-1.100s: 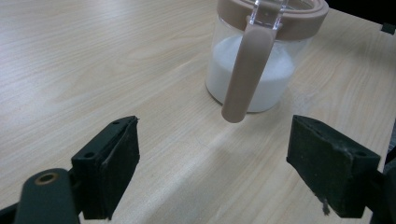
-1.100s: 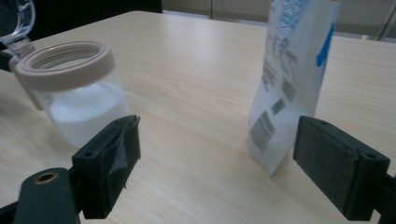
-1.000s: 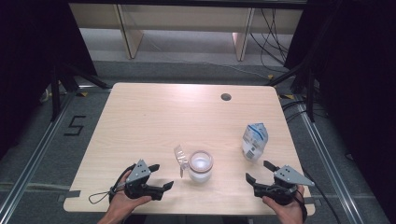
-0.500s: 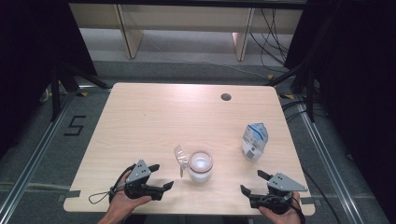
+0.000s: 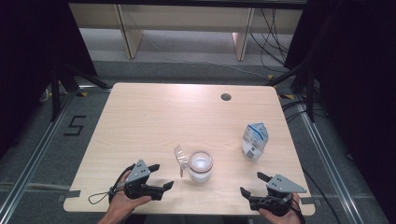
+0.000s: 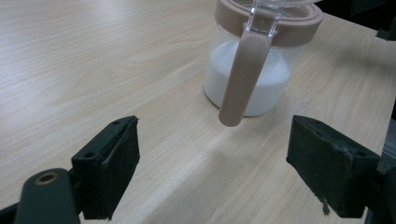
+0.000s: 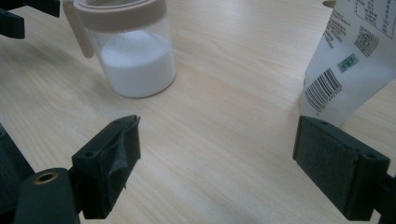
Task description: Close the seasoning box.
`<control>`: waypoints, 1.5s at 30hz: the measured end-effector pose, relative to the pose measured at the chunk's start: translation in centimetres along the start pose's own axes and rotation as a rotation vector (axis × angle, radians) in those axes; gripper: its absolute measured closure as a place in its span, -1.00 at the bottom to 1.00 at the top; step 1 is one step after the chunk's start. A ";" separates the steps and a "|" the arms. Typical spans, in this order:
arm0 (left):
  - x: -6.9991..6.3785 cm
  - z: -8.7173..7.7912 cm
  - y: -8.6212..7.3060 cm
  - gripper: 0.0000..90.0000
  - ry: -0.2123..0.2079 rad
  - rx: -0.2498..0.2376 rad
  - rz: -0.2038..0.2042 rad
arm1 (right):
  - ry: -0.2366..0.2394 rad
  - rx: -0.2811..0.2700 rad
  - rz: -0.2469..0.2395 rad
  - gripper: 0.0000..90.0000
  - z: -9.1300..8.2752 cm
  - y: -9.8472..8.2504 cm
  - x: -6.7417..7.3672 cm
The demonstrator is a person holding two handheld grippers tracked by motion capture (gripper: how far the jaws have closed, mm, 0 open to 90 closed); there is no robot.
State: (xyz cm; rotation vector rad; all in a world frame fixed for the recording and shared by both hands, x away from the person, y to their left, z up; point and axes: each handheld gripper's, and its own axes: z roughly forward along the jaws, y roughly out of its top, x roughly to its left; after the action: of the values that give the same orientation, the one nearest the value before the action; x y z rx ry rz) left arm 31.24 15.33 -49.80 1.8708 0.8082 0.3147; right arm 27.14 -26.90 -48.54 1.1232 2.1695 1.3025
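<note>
A clear glass jar [image 5: 201, 166] with a tan rim and a tan handle holds white powder and stands near the table's front middle; its clear lid [image 5: 180, 156] is flipped up on the left side. In the left gripper view the jar [image 6: 254, 56] stands just beyond the jaws with its handle toward the camera. A white and blue paper bag [image 5: 255, 141] stands upright to the right; its barcode side [image 7: 348, 60] faces the right gripper. My left gripper [image 5: 161, 177] is open near the front edge, left of the jar. My right gripper [image 5: 254, 184] is open at the front right, holding nothing.
The light wooden table [image 5: 163, 121] has a round cable hole [image 5: 226, 97] at the back right. Beyond the table are wooden shelf legs, loose cables and dark curtains on both sides. A taped mark like a 5 lies on the floor at the left.
My right gripper has drawn back toward the front edge of the table and a little to the left. The left gripper, jar and bag have stayed put.
</note>
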 end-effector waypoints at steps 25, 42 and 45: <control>-0.8 -0.8 3.3 0.85 -0.015 -0.111 -0.016 | 0.000 0.001 -0.057 -0.64 0.5 -0.1 -0.2; -1.8 -0.5 4.5 0.89 -0.040 -0.126 0.010 | 0.014 0.014 -0.046 -0.64 0.6 -0.1 -0.1; -1.8 -0.4 4.6 0.89 -0.054 -0.140 0.013 | 0.013 0.015 -0.040 -0.64 0.6 -0.1 -0.2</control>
State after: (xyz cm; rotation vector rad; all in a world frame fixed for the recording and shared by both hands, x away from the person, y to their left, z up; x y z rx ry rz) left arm 31.45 13.29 -45.32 1.7471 0.7196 0.3187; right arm 27.58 -26.74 -48.93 1.0745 2.2027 1.2817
